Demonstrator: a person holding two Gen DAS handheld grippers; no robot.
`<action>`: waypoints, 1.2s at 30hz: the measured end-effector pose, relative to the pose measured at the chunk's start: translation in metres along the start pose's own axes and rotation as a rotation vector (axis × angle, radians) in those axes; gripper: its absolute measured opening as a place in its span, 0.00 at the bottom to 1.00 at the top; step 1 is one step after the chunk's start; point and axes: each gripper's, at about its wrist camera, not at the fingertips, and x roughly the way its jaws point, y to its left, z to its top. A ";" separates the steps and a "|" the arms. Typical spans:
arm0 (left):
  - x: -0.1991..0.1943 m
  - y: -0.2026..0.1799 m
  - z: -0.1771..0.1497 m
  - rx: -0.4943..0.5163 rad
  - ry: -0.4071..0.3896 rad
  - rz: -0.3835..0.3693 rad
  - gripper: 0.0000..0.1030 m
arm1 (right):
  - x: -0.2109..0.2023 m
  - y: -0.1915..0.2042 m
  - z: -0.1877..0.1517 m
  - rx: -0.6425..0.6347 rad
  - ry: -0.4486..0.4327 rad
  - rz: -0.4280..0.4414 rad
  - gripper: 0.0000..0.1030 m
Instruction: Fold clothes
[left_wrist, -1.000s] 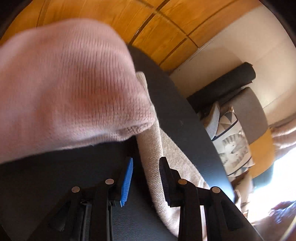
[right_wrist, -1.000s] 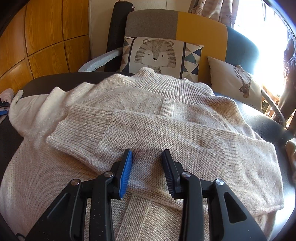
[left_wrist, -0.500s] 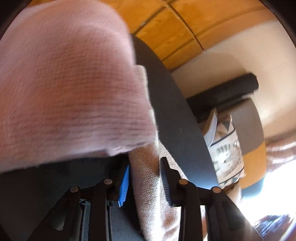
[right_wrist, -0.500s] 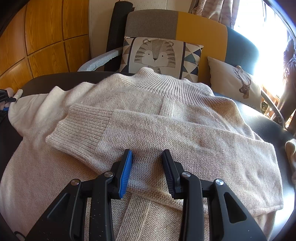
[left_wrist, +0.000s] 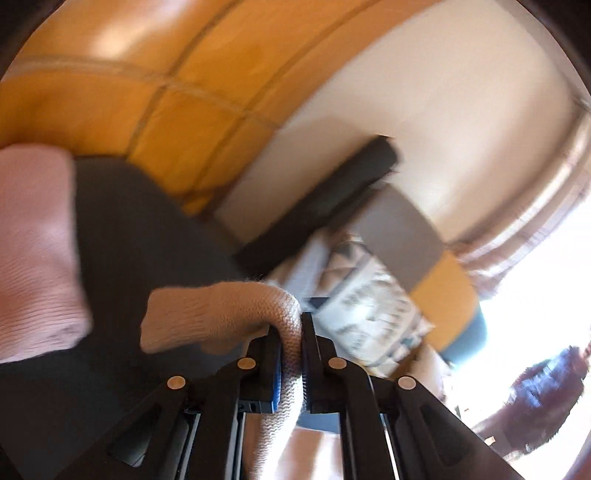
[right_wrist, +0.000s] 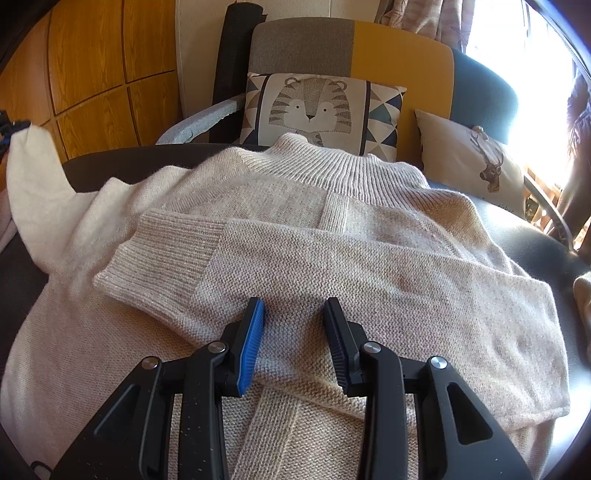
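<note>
**One sleeve folded, the other just picked up**

At the far left of the right wrist view, the sweater's (right_wrist: 295, 229) left sleeve (right_wrist: 33, 184) rises off the dark worktop (right_wrist: 554, 266) toward the edge of the frame, where a bit of black and blue hardware shows. The left wrist view, blurred, explains it: the left hand-held gripper (left_wrist: 291, 354) has just been closing and now pinches the sleeve's knit between its pads, with the cuff end (left_wrist: 207, 314) drooping over to the left of the jaws. A pink garment (left_wrist: 37, 251) lies on the worktop further left, apart from the sweater.

The cream sweater lies spread flat in the middle of the worktop, its ribbed collar (right_wrist: 332, 166) at the far side toward the tiger cushion (right_wrist: 310, 107). The right sleeve (right_wrist: 332, 273) is already folded across the chest, its ribbed cuff (right_wrist: 162, 258) pointing left.

The right hand-held gripper (right_wrist: 293, 332) sits low over that folded sleeve, near the middle, jaws about half open with nothing pinched between them; whether the pads press on the knit I cannot tell.

As I judge it, the fold is roughly a third done: one sleeve is in, the second is gripped but not yet laid over, and the body has yet to be folded up. The pink garment looks unfolded too.
</note>
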 end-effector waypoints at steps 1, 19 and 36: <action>-0.005 -0.012 0.000 0.029 0.001 -0.025 0.07 | 0.000 -0.003 0.001 0.018 0.006 0.019 0.38; 0.032 -0.212 -0.202 0.770 0.225 -0.052 0.07 | -0.074 -0.088 -0.027 0.432 0.027 0.256 0.46; 0.034 -0.225 -0.365 1.269 0.380 0.038 0.23 | -0.087 -0.103 -0.049 0.459 0.038 0.222 0.46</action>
